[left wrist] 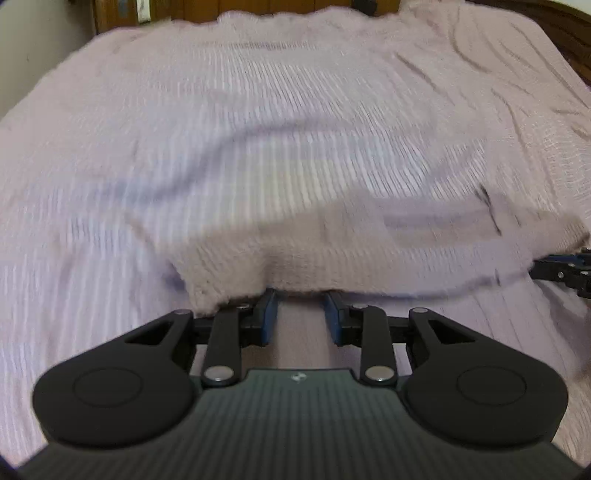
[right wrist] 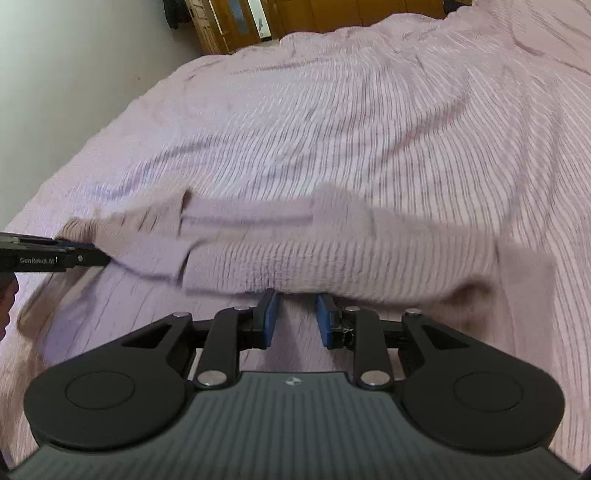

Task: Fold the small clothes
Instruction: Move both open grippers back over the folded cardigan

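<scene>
The left hand-held gripper (left wrist: 300, 317) sat at the lower centre of its frame, blue pads narrowly parted, tips tucked under the near edge of a small pinkish knit garment (left wrist: 369, 251). The right hand-held gripper (right wrist: 294, 317) matched it — narrow gap, garment hem over its tips. The garment lay blurred across the ribbed lilac bed (right wrist: 332, 110).

A bed (left wrist: 258, 110) under a ribbed lilac cover fills the view ahead; a pale wall (right wrist: 74, 74) and wooden cabinets (right wrist: 332, 14) stand beyond it.
</scene>
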{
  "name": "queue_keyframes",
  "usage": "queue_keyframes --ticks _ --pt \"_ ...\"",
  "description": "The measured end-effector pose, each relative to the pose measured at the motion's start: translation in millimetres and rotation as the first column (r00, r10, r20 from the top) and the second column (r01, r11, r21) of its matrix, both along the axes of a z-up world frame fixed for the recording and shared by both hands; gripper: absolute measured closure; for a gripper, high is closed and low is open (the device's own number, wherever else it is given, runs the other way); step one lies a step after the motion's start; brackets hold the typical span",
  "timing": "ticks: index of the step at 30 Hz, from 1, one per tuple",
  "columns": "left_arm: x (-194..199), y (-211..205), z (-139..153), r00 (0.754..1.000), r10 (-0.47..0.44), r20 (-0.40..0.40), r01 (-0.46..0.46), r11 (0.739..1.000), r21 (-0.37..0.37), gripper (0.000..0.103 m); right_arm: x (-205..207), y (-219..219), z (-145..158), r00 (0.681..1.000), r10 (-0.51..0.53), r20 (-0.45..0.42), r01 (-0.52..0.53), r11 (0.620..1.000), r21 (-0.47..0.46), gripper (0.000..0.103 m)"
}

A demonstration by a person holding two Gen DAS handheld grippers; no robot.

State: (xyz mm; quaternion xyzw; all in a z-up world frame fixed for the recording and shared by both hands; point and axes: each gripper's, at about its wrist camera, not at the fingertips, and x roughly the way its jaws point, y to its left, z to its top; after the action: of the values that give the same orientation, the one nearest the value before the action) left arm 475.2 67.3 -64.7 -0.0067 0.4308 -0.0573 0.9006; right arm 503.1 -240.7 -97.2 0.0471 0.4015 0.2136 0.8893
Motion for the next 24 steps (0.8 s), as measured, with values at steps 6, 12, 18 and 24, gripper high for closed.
queue_keyframes --ticks 6,12,18,24 --pt "30.7 16.5 20.9 0.994 0.089 0.067 -0.085 0.995 -0.061 0.072 42.0 -6.9 9.3 0.989 -0.12 0.091 0.125 0.991 -0.057 0.073" --pt "7.4 0.7 30.6 0.995 0.052 0.08 -0.049 0.998 -0.044 0.072 26.3 -27.9 13.7 0.984 -0.155 0.089 0.153 0.988 0.031 0.073" --pt "-42.9 -12.5 34.3 0.997 0.02 0.072 -0.02 1.0 -0.001 0.064 -13.0 -66.6 27.3 0.979 -0.189 0.073 0.187 0.982 0.035 0.072" --pt "-83.6 -14.5 38.7 0.996 0.063 0.061 -0.062 0.998 -0.017 0.051 -53.6 -104.4 40.4 0.974 -0.221 0.05 0.218 0.974 0.053 0.052"
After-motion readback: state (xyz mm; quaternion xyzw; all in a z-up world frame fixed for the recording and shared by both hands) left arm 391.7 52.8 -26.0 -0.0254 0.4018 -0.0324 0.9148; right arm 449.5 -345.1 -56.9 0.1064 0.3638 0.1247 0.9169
